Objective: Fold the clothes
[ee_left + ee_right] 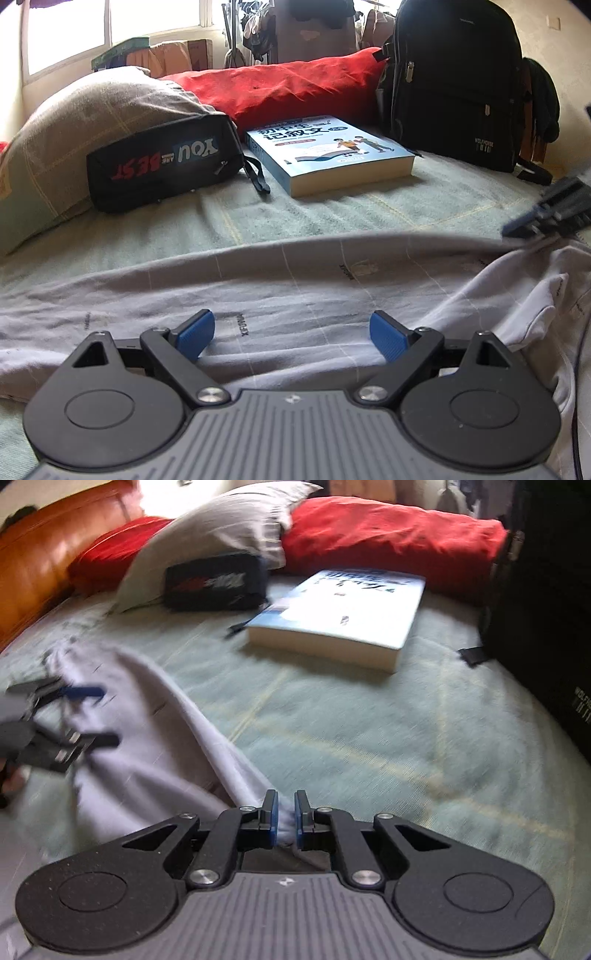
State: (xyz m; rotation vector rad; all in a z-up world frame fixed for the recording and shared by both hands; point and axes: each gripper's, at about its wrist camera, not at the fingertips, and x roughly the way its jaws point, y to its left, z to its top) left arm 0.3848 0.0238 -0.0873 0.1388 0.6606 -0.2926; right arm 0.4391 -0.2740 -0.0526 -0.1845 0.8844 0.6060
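Note:
A light grey garment (303, 273) with thin pale lines and small printed words lies spread across the green bed cover. My left gripper (291, 332) hovers just over it, open, with nothing between its blue pads. My right gripper (286, 814) is shut on a bunched edge of the garment (147, 734), and the cloth runs away from it to the left in a long fold. In the left wrist view the right gripper (550, 212) shows blurred at the garment's right end. In the right wrist view the left gripper (70, 716) appears over the cloth's far end.
A thick blue-and-white book (328, 155) lies on the bed cover (369, 720) beyond the garment. A black pouch (162, 166) leans on a beige pillow (85, 122). Behind are a red pillow (288, 86) and, at right, a black backpack (454, 81).

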